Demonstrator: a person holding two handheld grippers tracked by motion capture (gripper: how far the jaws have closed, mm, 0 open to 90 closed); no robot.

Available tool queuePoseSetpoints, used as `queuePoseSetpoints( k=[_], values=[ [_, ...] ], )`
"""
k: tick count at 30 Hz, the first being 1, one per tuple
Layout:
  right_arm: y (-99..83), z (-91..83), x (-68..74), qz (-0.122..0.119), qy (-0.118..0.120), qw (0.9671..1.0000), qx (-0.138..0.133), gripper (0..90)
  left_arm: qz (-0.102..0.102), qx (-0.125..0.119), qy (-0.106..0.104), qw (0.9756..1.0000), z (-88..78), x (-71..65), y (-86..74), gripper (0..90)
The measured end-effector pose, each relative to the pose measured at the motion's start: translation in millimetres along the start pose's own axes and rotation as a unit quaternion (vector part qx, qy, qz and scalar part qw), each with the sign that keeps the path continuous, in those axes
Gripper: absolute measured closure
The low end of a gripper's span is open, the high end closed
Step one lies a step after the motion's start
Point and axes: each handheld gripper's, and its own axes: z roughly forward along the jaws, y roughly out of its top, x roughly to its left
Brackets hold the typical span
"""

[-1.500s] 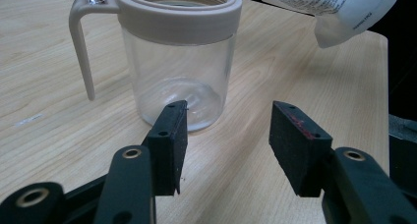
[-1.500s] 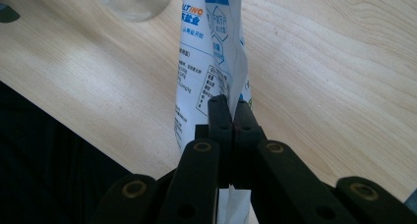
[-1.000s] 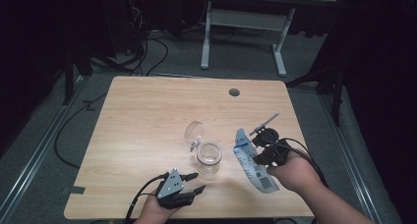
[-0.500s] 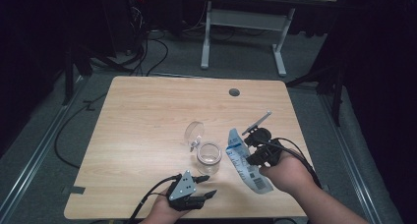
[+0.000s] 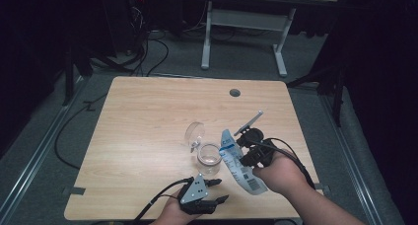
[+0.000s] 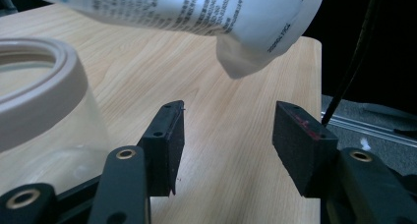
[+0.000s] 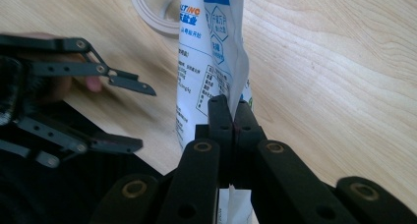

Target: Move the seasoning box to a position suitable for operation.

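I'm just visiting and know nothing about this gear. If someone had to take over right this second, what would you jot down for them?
Right gripper: jaws shut on the white and blue pouch, holding it tilted beside the jar, top end toward it.
Left gripper: jaws have just been opening, nothing between them; it sits at the near table edge.
Glass jar: mid-table, hinged lid swung open, looks empty.
Done: jar opened, pouch picked up.
Left, probably: bring the pouch over the jar and pour; whether the pouch is opened I cannot tell.

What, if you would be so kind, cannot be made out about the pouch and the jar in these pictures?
- Pouch print: too small in the high view, blurred in the left gripper view.
- Pouch top: cut off by the right gripper view's upper edge.
- Jar contents: glare in the high view; cropped in the left gripper view.
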Motion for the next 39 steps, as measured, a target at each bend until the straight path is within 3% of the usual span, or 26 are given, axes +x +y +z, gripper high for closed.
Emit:
queuePoseSetpoints(
  k=[12, 24, 29, 39],
  values=[
    [1.3, -3.4, 7.5, -0.007, 0.003, 0.9999, -0.007, 90.0, -0.004, 0.000, -0.012, 0.9999, 22.7, -6.2, 2.1, 43.1],
    [-0.1, -9.6, 13.2, -0.006, 0.005, 0.9998, -0.018, 90.0, -0.009, -0.002, -0.005, 0.9999, 42.0, -11.9, 11.9, 38.8],
    [1.1, -11.2, 16.3, -0.006, 0.005, 0.9998, -0.020, 90.0, -0.017, -0.011, 0.006, 0.9998, 45.1, -14.8, 18.2, 38.8],
    [3.8, -10.6, 17.9, -0.009, 0.011, 0.9996, -0.025, 90.0, -0.010, -0.017, 0.039, 0.9991, 38.6, -18.0, 19.4, 55.7]
  ],
)
